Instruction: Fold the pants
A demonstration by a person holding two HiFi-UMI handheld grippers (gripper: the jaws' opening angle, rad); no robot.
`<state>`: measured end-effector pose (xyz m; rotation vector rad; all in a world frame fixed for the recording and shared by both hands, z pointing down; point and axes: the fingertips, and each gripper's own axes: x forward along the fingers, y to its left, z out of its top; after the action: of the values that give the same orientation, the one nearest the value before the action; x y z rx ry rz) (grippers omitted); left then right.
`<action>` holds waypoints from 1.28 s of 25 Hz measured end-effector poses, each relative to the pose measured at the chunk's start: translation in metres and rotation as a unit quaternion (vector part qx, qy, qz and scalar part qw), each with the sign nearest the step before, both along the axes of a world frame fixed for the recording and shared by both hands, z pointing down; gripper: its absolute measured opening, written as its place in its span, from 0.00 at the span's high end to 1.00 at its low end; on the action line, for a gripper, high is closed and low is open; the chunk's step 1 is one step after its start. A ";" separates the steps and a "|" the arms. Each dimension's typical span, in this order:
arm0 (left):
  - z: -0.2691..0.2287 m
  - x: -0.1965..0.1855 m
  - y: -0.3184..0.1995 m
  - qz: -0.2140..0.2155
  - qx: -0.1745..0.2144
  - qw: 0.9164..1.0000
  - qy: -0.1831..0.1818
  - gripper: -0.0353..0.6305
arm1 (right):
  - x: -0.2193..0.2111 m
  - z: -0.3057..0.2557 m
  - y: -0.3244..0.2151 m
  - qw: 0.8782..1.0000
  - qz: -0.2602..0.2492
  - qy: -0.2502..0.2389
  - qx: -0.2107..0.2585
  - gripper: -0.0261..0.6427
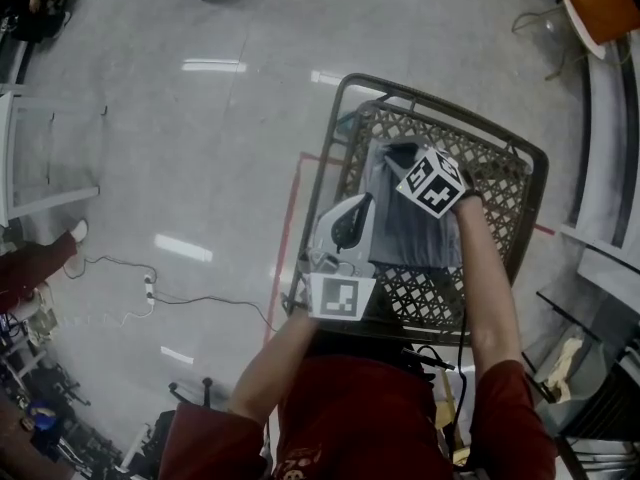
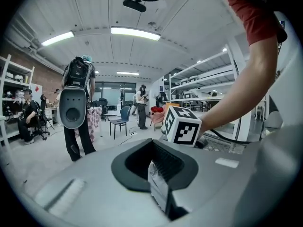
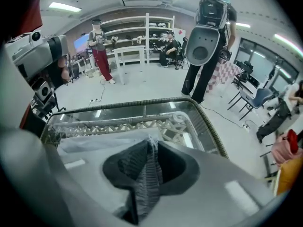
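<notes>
While bent over the table (image 1: 522, 183), pinched the left side of the grey pants (image 1: 415, 230) lying mid-table with the left gripper (image 1: 352, 218), jaws shut tight on a thin flap of cloth. Held the right gripper (image 1: 405, 158) at the pants' end toward the table's far edge, jaws narrowly parted, a ridge of fabric standing between them.
</notes>
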<state>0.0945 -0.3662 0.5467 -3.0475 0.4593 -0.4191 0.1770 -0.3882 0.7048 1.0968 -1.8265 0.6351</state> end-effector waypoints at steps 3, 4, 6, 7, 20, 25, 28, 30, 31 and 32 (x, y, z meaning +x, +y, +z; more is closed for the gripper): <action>-0.009 -0.001 0.001 0.007 0.005 1.000 0.013 0.94 | 0.000 -0.015 -0.002 0.999 0.025 0.001 0.026 0.83; -0.012 -0.003 0.000 0.007 0.007 1.000 0.020 0.94 | 0.000 -0.024 -0.004 0.998 0.040 0.000 0.042 0.82; -0.020 -0.008 -0.003 0.007 0.015 0.999 0.033 0.94 | -0.001 -0.045 -0.006 0.994 0.071 -0.003 0.079 0.81; -0.025 -0.009 -0.002 0.007 0.020 0.999 0.038 0.94 | -0.003 -0.057 -0.004 0.991 0.088 -0.007 0.098 0.81; -0.092 -0.024 0.085 -0.014 0.035 0.993 0.112 0.94 | -0.023 -0.201 0.138 0.918 0.238 0.006 0.317 0.81; -0.120 -0.052 0.147 -0.033 0.030 0.991 0.123 0.94 | -0.044 -0.249 0.225 0.874 0.299 0.010 0.383 0.81; -0.138 -0.073 0.186 -0.033 0.036 0.990 0.131 0.94 | -0.057 -0.271 0.278 0.851 0.332 0.004 0.406 0.81; -0.152 -0.091 0.208 -0.034 0.038 0.990 0.133 0.94 | -0.069 -0.287 0.311 0.839 0.347 0.004 0.419 0.81; -0.159 -0.099 0.219 -0.035 0.040 0.989 0.135 0.94 | -0.074 -0.297 0.327 0.833 0.353 0.007 0.427 0.81; -0.166 -0.106 0.230 -0.038 0.044 0.989 0.137 0.94 | -0.079 -0.306 0.343 0.826 0.357 0.010 0.435 0.81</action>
<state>-0.0119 -0.1365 0.3802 -3.0191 0.5888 0.0222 0.0981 -0.0454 0.3989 2.4510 -1.6574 0.1338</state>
